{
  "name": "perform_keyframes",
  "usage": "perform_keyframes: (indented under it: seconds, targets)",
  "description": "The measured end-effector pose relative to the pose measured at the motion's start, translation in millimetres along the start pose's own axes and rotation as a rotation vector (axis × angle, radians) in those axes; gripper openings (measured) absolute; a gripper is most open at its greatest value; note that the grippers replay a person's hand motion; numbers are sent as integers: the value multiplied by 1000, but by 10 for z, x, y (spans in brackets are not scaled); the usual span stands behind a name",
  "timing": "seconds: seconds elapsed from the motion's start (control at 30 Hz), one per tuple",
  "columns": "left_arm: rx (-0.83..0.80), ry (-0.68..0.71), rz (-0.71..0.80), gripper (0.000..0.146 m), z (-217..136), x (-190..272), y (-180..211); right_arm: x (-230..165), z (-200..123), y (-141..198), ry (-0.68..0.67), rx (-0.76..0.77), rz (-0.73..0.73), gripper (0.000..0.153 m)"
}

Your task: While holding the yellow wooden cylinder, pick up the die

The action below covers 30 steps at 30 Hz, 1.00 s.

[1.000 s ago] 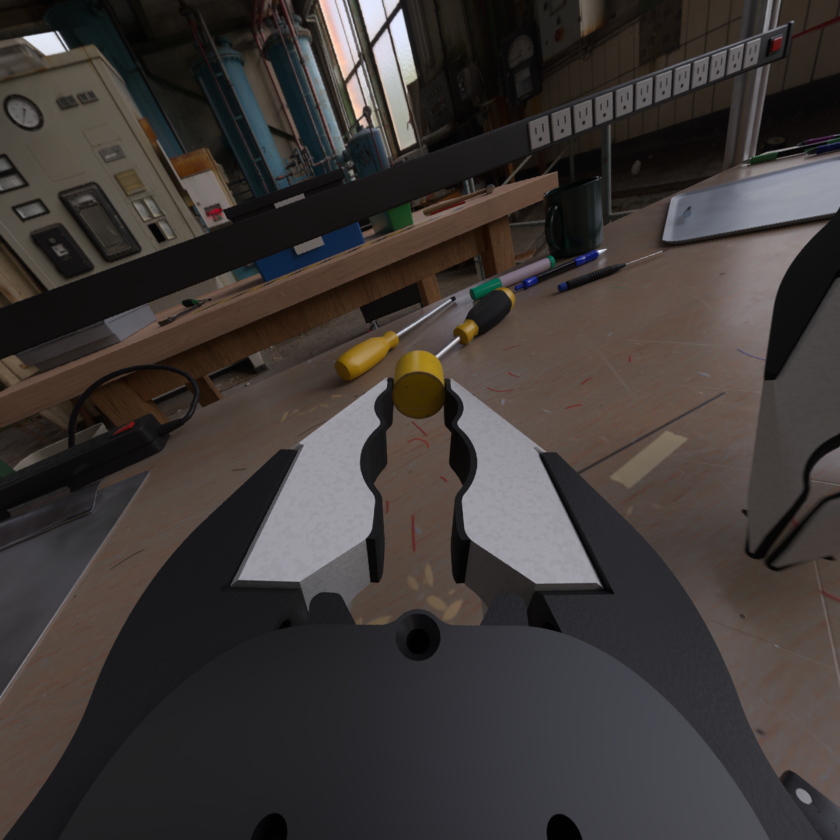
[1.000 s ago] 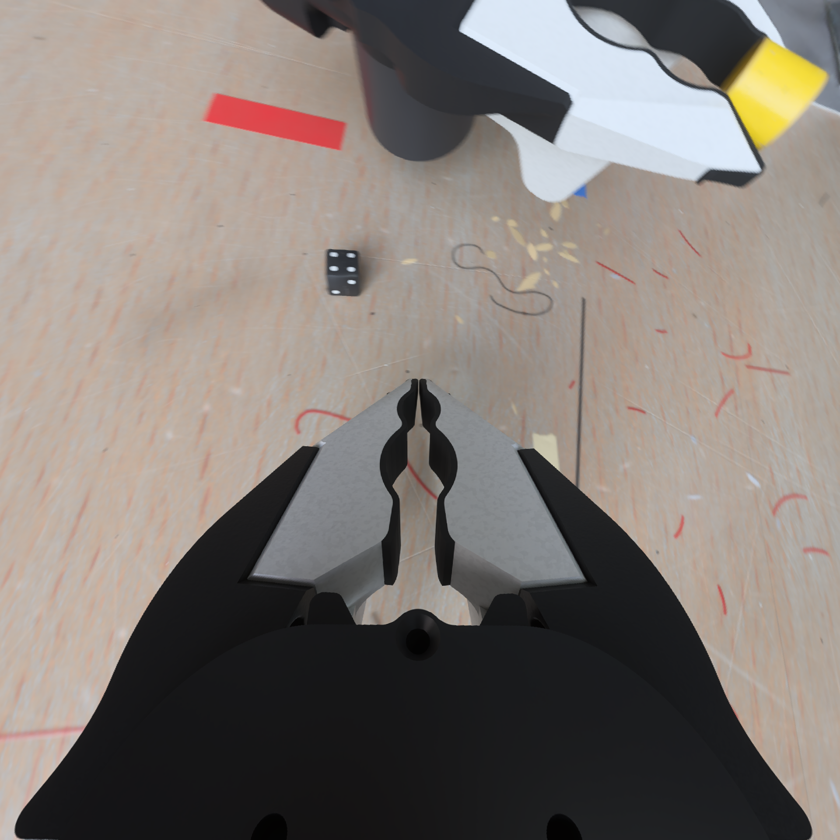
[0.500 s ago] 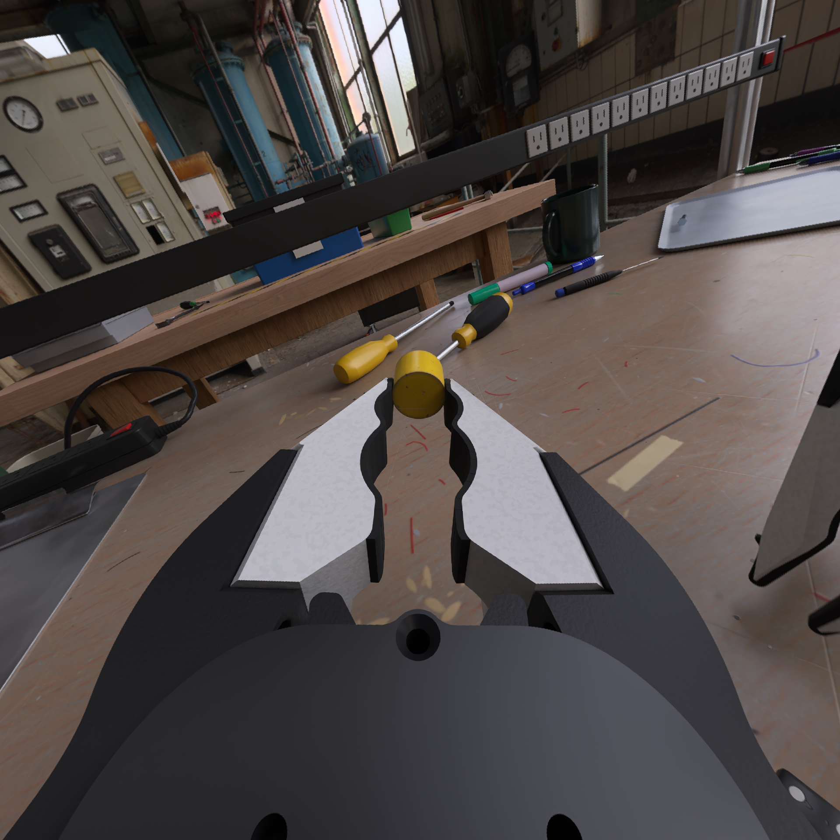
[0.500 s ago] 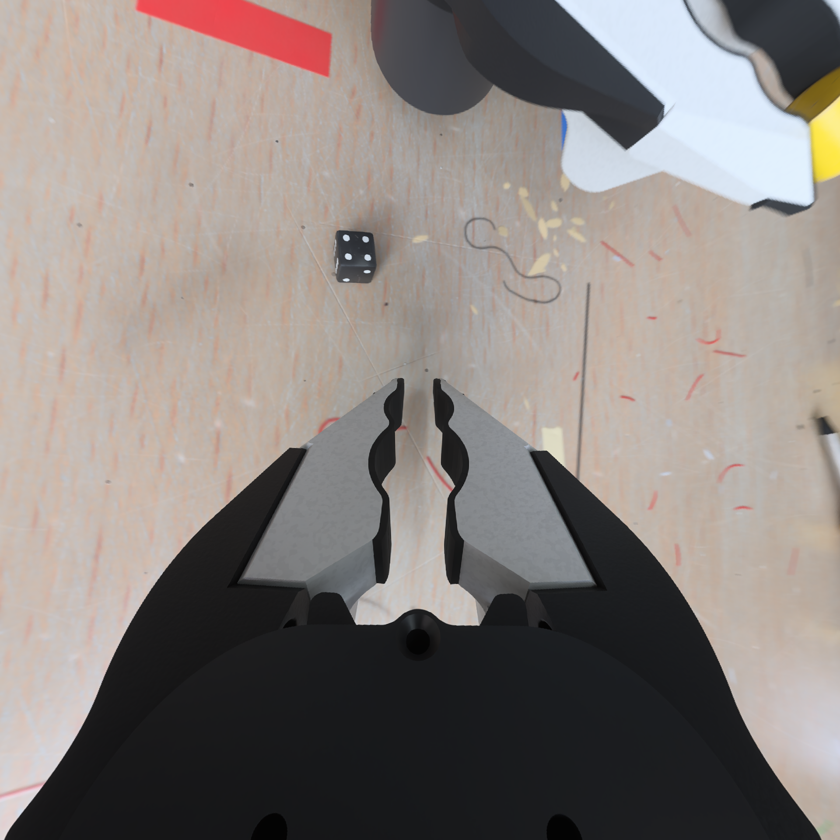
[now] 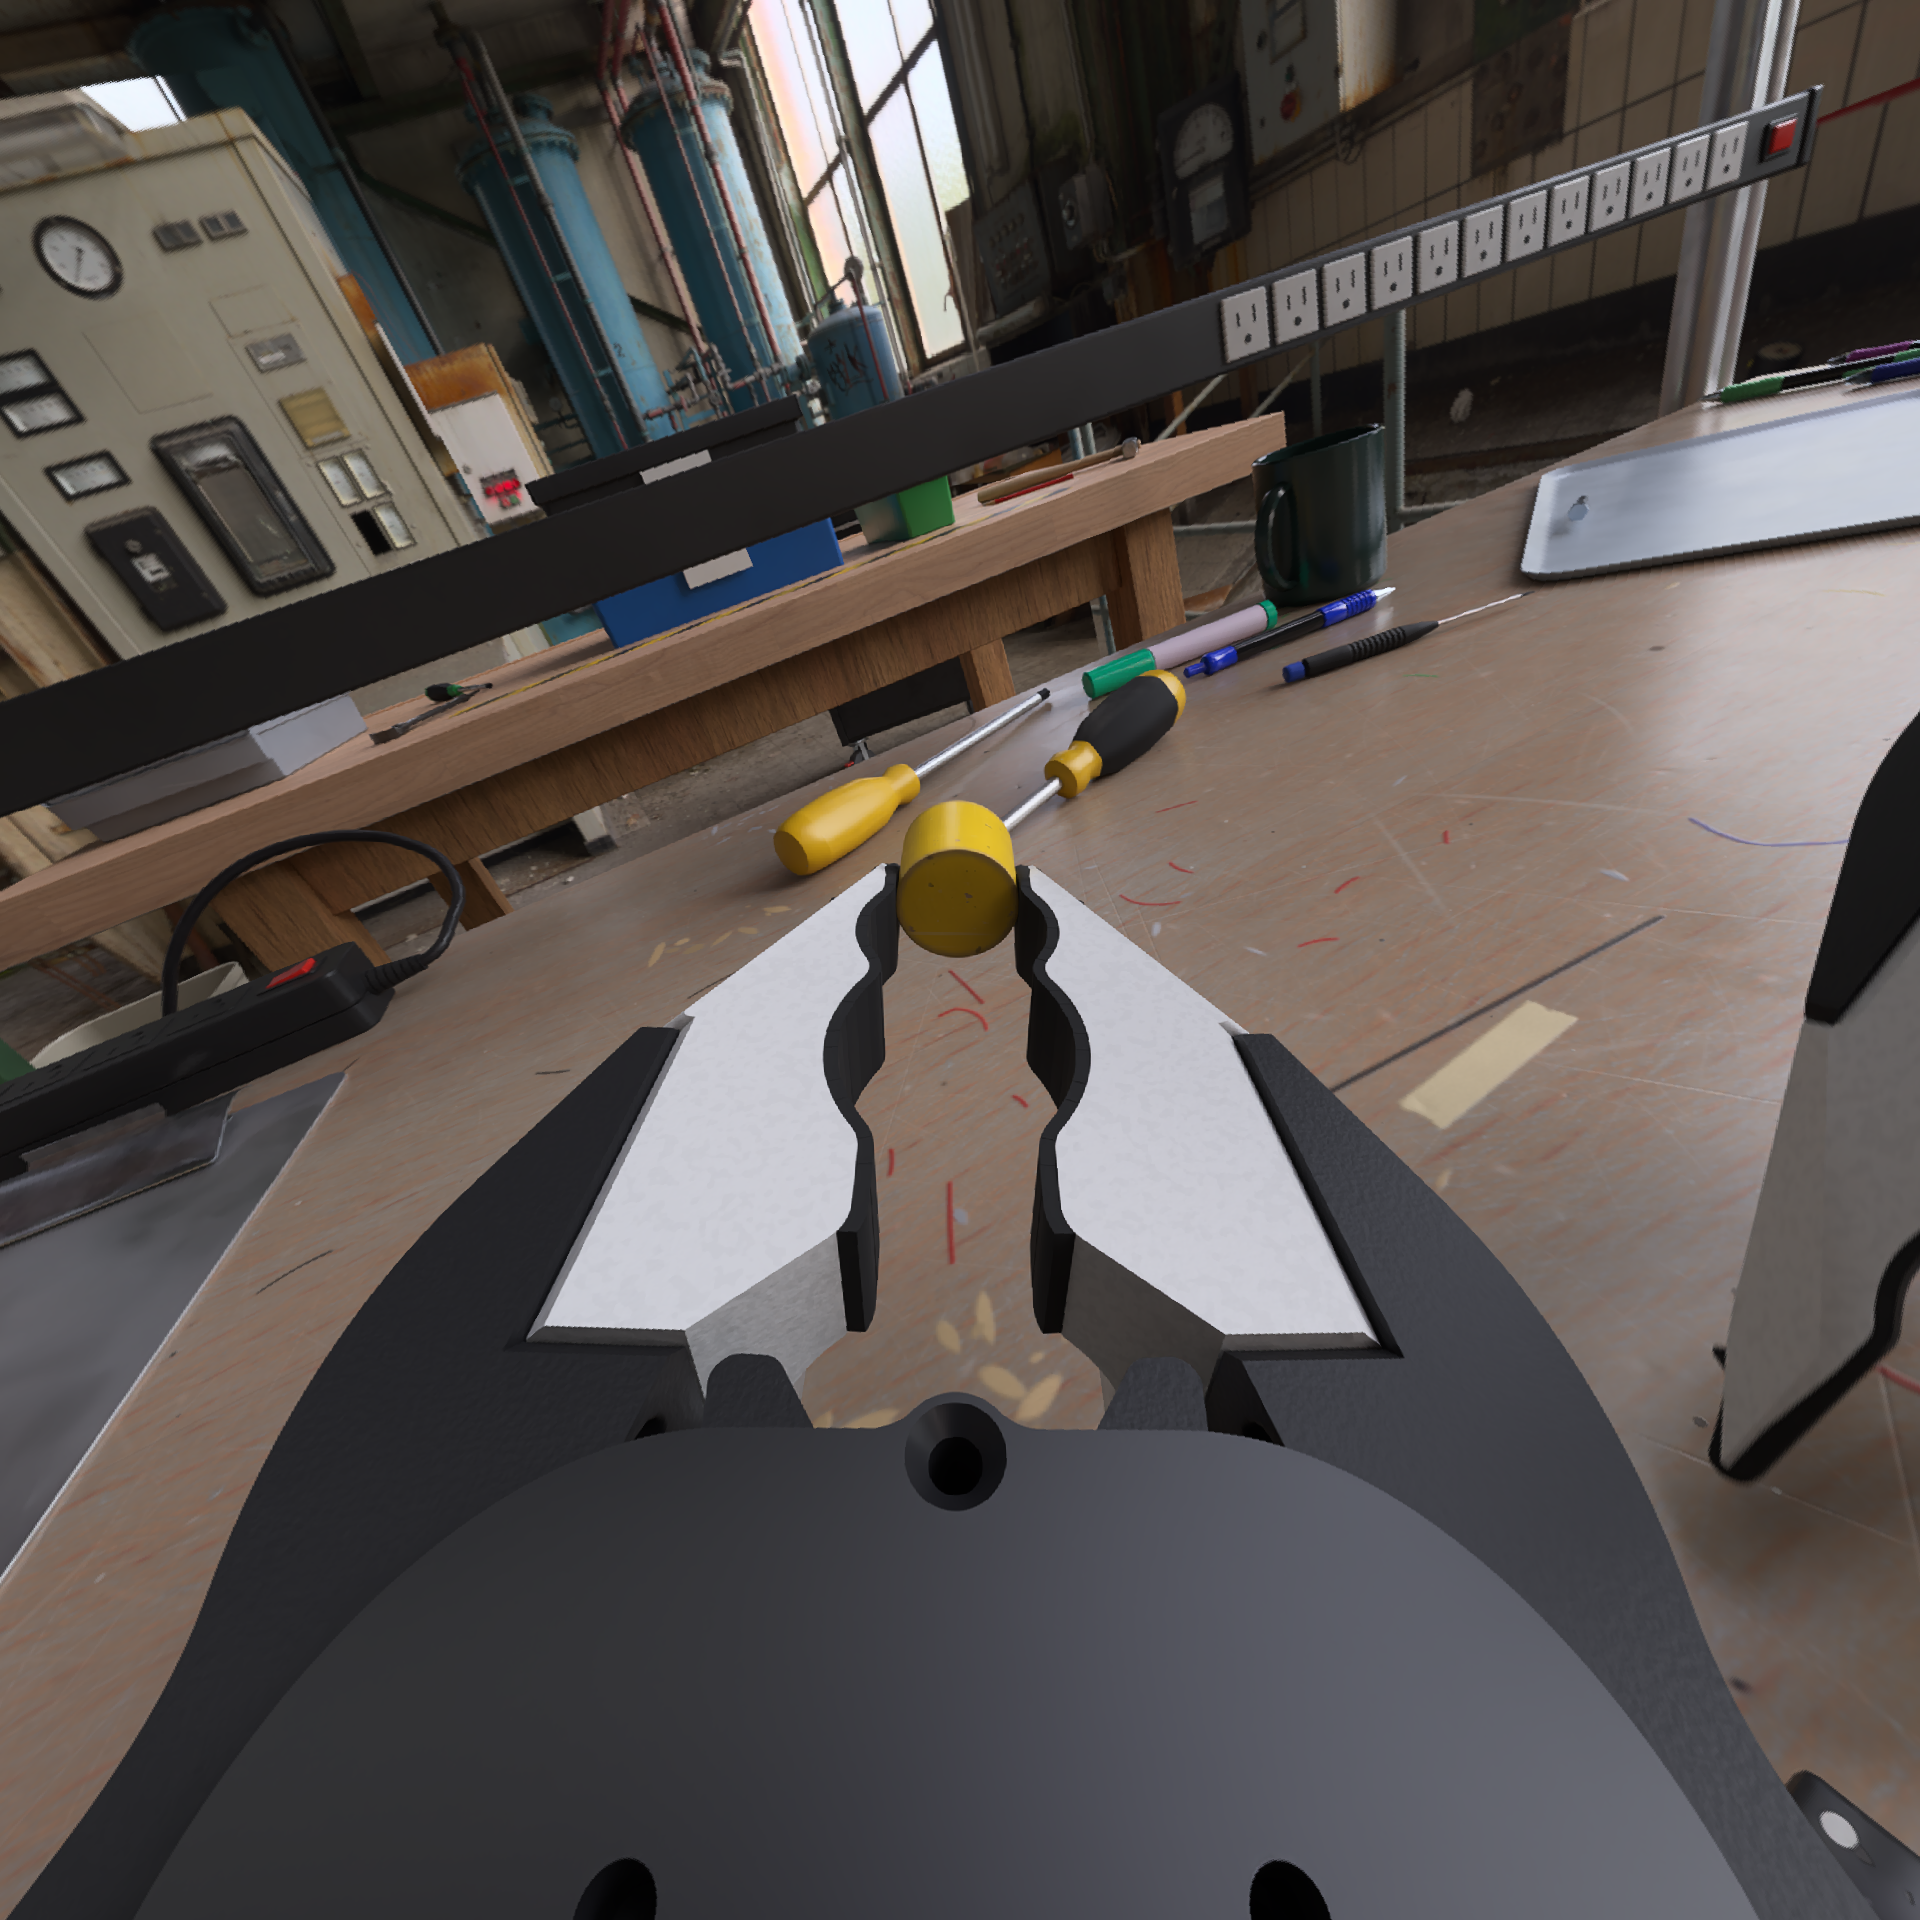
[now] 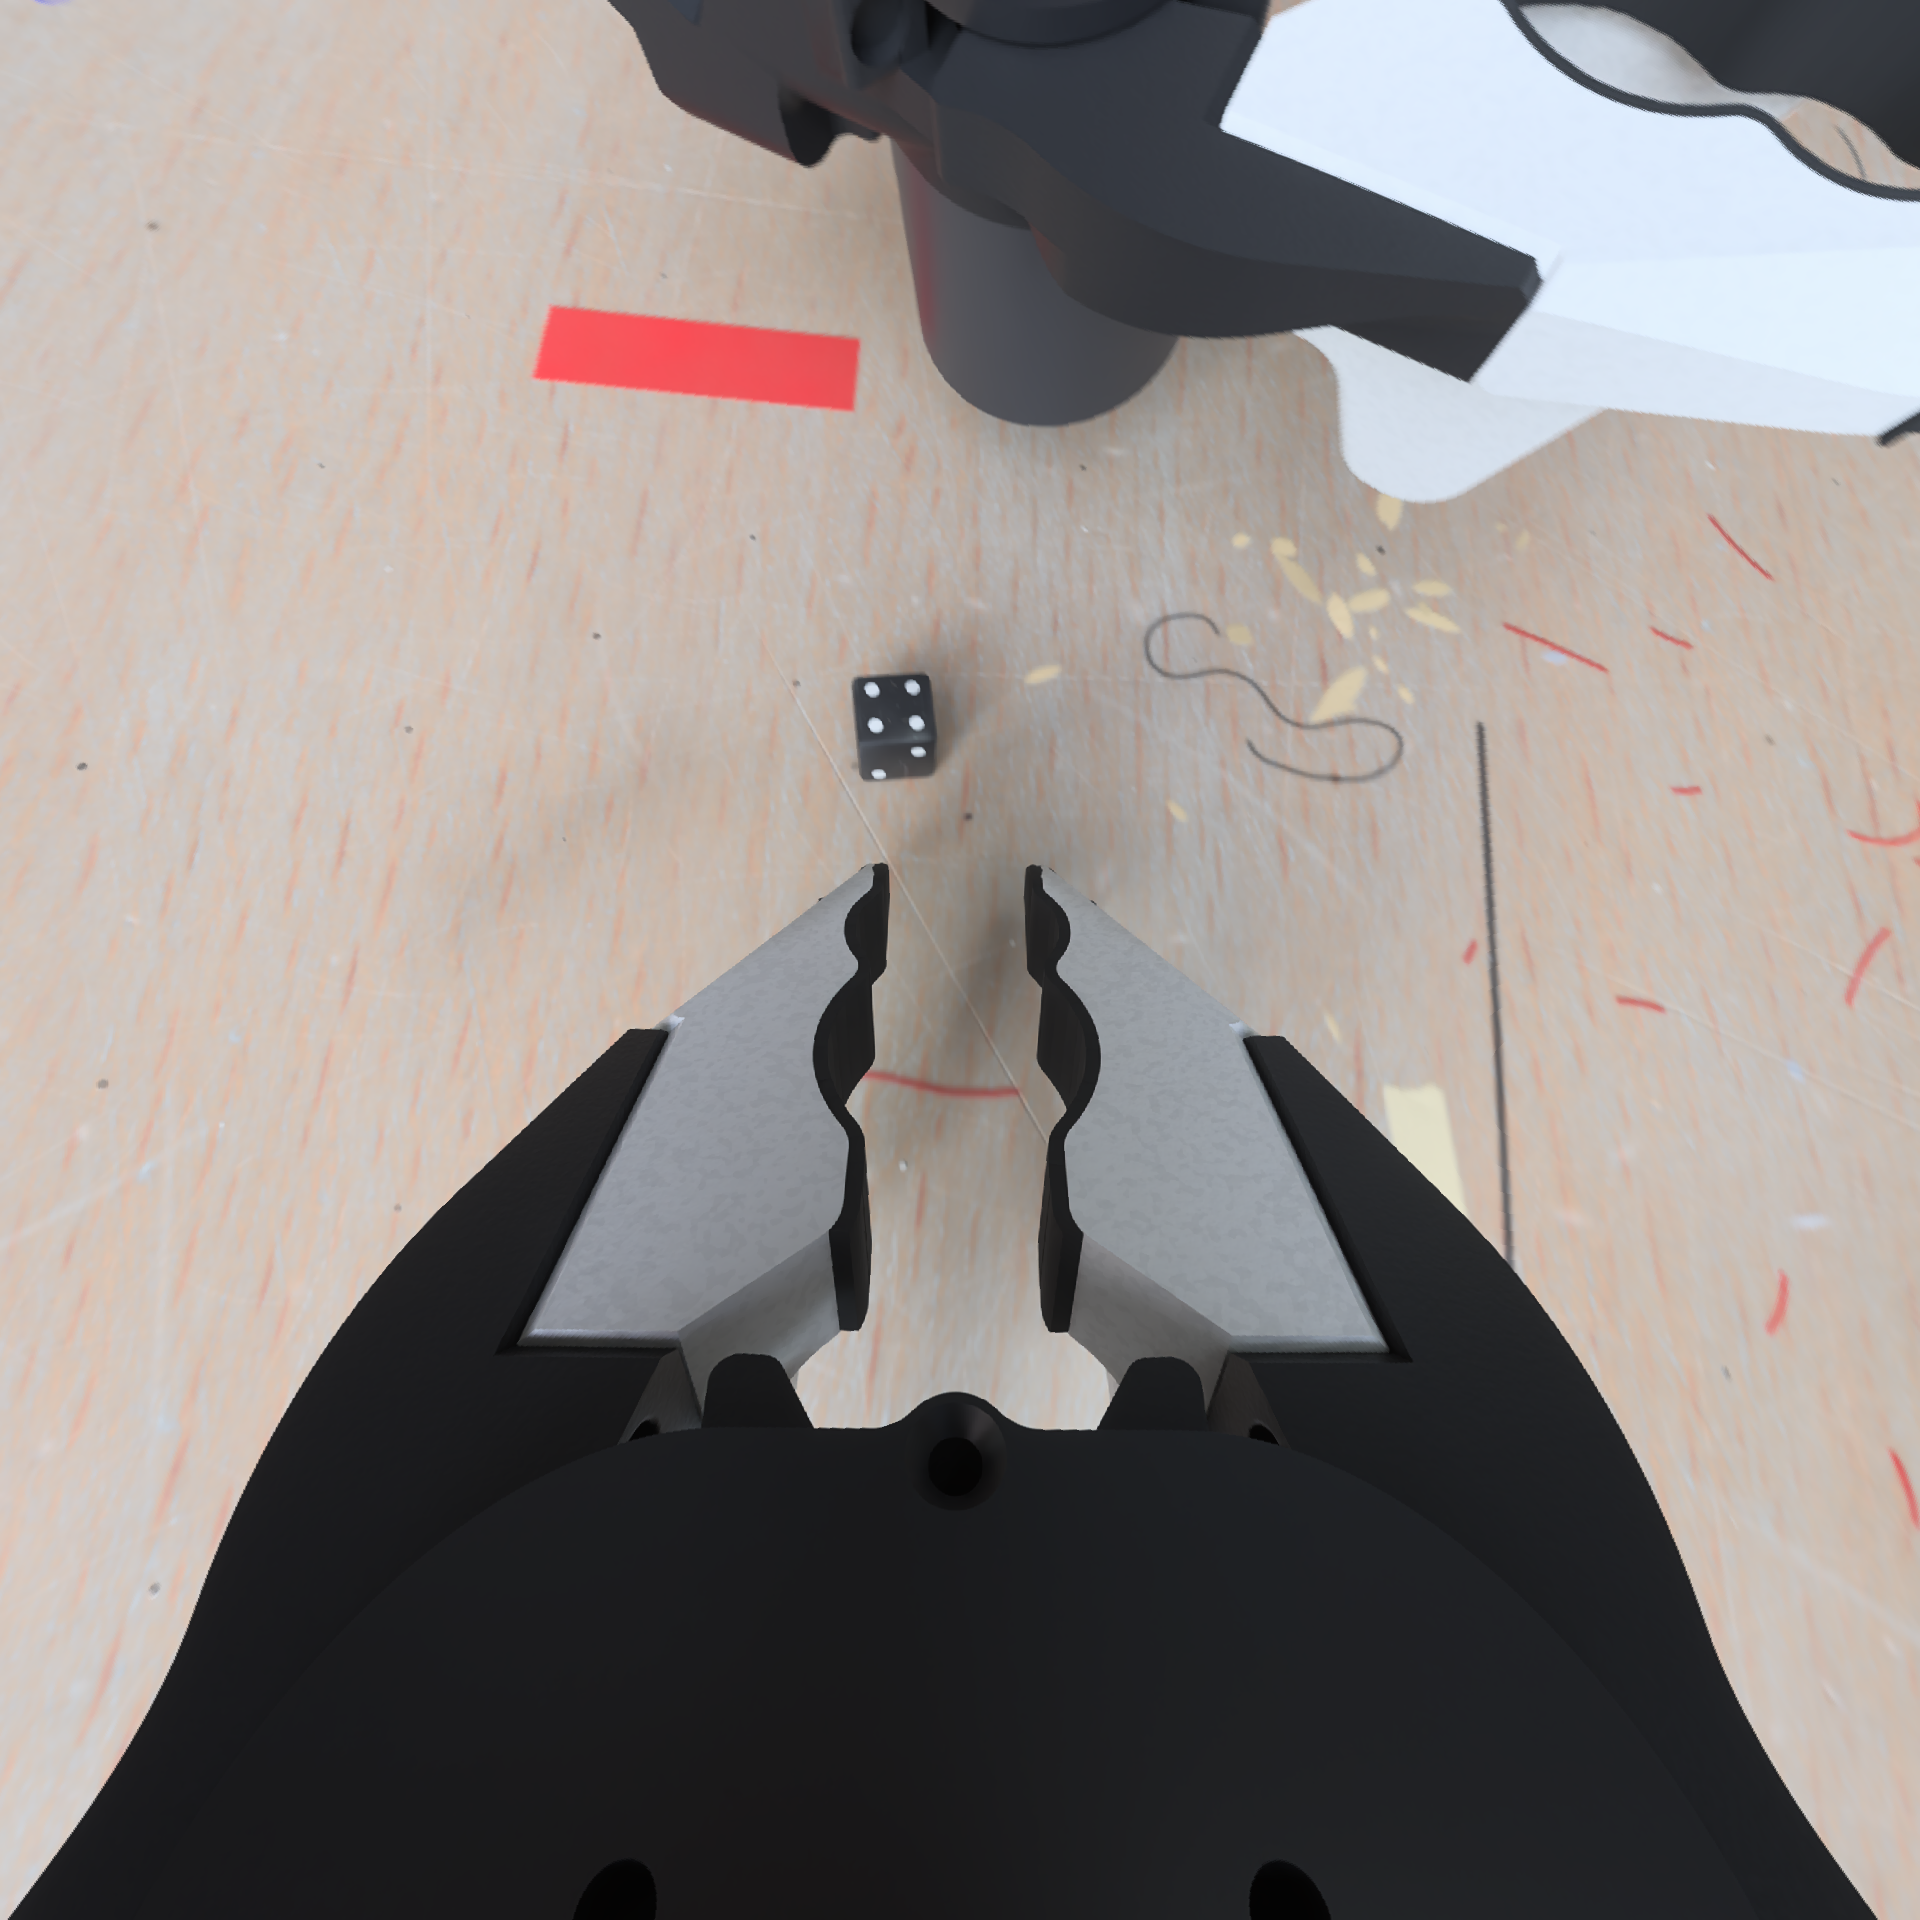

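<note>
My left gripper [image 5: 956,883] is shut on the yellow wooden cylinder [image 5: 956,881], held at the fingertips above the wooden bench. The black die [image 6: 894,725] with white pips lies on the bench in the right wrist view. My right gripper [image 6: 956,873] is open and empty, its tips just short of the die and a little to its right. The left gripper's body [image 6: 1195,208] hangs at the top of the right wrist view; the cylinder is out of that frame. One finger of the right gripper [image 5: 1829,1143] shows at the right edge of the left wrist view.
Two screwdrivers [image 5: 1112,727], pens [image 5: 1288,629] and a dark green mug [image 5: 1325,514] lie beyond the cylinder. A metal tray [image 5: 1714,499] sits far right, a black power strip [image 5: 187,1029] at left. Near the die are red tape [image 6: 696,358] and a wire squiggle [image 6: 1278,696].
My right gripper has opened from shut and moved closer to the die, which now sits nearer its tips. The left gripper keeps the cylinder and has barely moved.
</note>
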State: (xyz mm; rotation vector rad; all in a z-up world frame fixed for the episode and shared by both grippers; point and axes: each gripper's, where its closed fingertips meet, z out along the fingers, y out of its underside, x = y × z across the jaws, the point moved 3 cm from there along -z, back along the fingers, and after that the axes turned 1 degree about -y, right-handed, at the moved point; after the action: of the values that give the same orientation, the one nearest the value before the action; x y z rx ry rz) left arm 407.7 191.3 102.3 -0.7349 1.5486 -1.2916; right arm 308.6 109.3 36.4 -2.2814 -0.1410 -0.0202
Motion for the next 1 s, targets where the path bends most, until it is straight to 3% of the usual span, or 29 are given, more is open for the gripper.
perform_keyframes:
  seconds: [0.27,0.47,0.67,0.8,1.0]
  targets:
    - [43,-80,-26,21,-76,-135,-41,-77,253,-203,-30,8,-69,40]
    - [43,-83,-42,21,-84,-153,-34,-71,351,-270,-54,-3,-67,41]
    - [43,-74,-36,21,-81,-136,-37,-76,369,-260,-105,-40,-51,34]
    - [42,-71,-33,21,-77,-129,-37,-24,325,-231,-32,-43,-101,21]
    - [37,-71,-29,21,-72,-128,-32,96,247,-180,16,-22,-83,19]
